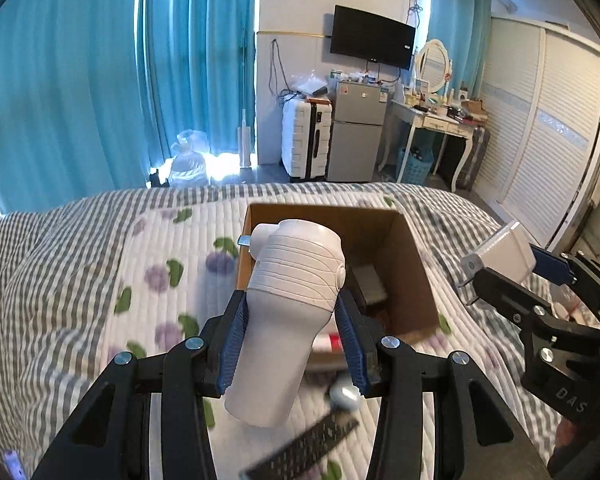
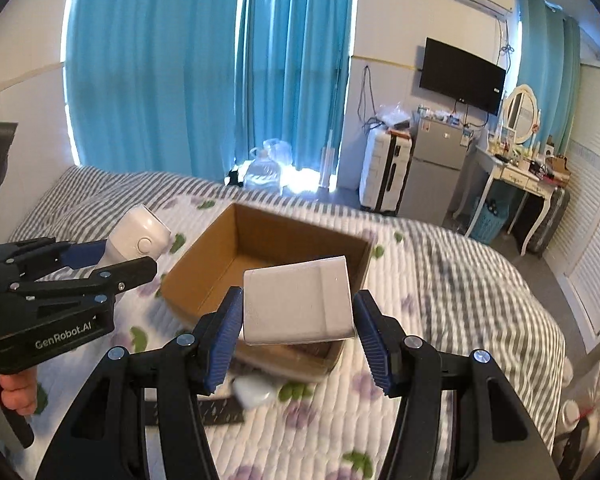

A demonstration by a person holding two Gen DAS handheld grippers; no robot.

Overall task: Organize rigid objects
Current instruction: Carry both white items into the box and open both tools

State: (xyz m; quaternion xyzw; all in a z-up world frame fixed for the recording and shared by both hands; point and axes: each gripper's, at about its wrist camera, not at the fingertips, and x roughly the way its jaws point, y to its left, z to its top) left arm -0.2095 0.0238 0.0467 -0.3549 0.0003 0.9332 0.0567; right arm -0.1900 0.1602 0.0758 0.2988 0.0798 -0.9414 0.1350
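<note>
While both grippers hover near the cardboard box [image 2: 268, 256], we note the left gripper [image 1: 290, 320] jaws clamp a white device [image 1: 292, 300]; the right gripper [image 2: 298, 320] jaws hold a white block [image 2: 300, 304].

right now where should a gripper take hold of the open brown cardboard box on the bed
Grip the open brown cardboard box by one thin upright wall, coming down from above with one finger inside and one outside. It looks too wide to span, and its open top leaves the rim exposed. Both grippers are already full.
</note>
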